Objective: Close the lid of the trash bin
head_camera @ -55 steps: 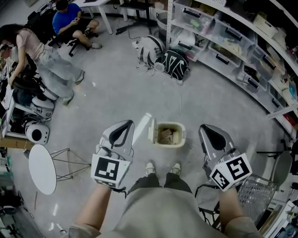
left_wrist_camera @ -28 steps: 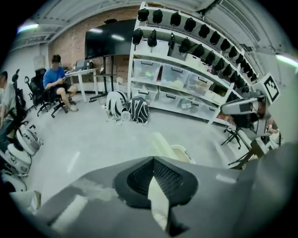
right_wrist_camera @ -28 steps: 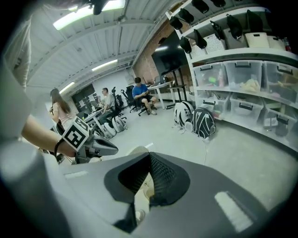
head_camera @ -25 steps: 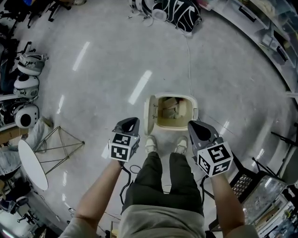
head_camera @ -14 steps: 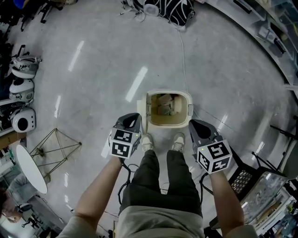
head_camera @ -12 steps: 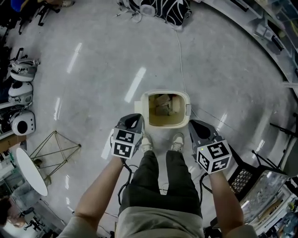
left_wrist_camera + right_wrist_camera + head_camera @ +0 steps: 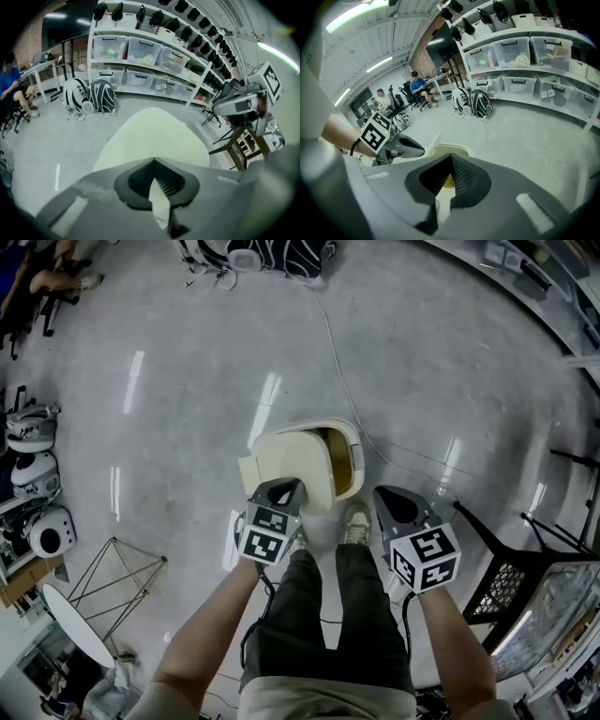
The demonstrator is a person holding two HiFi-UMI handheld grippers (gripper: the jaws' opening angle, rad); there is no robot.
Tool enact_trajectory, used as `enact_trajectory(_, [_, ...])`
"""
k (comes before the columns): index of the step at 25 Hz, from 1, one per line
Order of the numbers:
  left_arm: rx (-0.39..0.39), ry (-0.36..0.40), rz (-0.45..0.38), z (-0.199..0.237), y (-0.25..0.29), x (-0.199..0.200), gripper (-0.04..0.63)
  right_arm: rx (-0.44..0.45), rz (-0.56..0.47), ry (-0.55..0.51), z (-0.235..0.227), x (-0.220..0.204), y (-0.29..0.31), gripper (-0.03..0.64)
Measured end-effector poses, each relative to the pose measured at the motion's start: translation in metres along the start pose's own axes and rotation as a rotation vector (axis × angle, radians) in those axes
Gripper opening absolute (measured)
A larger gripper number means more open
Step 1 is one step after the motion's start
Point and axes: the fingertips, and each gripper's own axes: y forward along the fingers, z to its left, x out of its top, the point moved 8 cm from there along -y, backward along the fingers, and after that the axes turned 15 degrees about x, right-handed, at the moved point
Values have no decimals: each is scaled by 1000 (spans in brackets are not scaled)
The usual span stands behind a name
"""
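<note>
The cream trash bin (image 7: 354,454) stands on the floor just ahead of the person's shoes. Its lid (image 7: 286,465) is tilted over most of the opening, and a strip of the inside still shows at the right. My left gripper (image 7: 286,486) is shut, its tip against the near edge of the lid. In the left gripper view the lid (image 7: 154,133) fills the space beyond the left gripper (image 7: 153,161). My right gripper (image 7: 386,493) is shut and holds nothing, hanging just right of the bin. The right gripper (image 7: 450,157) looks down on the bin rim (image 7: 457,151).
A thin cable (image 7: 342,390) runs from the bin toward the backpacks (image 7: 258,251) at the top. A black wire basket (image 7: 511,587) stands to the right. A wire stand (image 7: 112,582) and a white round table (image 7: 70,624) are at the lower left. Shelves with bins (image 7: 140,54) line the wall.
The lid has swung from standing open at the bin's left to lying over most of the opening. My left gripper has moved forward and right onto it. The right gripper has barely moved.
</note>
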Motion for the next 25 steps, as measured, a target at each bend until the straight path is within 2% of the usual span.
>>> enact_trajectory(5, [-40, 27, 9, -15, 35, -1, 2, -5, -9, 50, -24, -23, 6, 3])
enact_trajectory(8, [-48, 12, 38, -23, 55, -6, 2, -17, -17, 83, -36, -36, 9, 3])
enact_trajectory(16, [-14, 30, 123, -33, 94, -17, 3, -32, -27, 96, -61, -49, 11, 3])
enact_trajectory(19, [-2, 65, 141, -35, 100, -16, 3, -34, -27, 93, -66, -50, 11, 3])
enact_trajectory(23, [1, 49, 148, -38, 103, -13, 3, -47, -23, 94, -68, -49, 10, 3])
enact_trajectory(25, [1, 53, 178, -35, 100, -15, 3, -43, -26, 82, -63, -43, 9, 3])
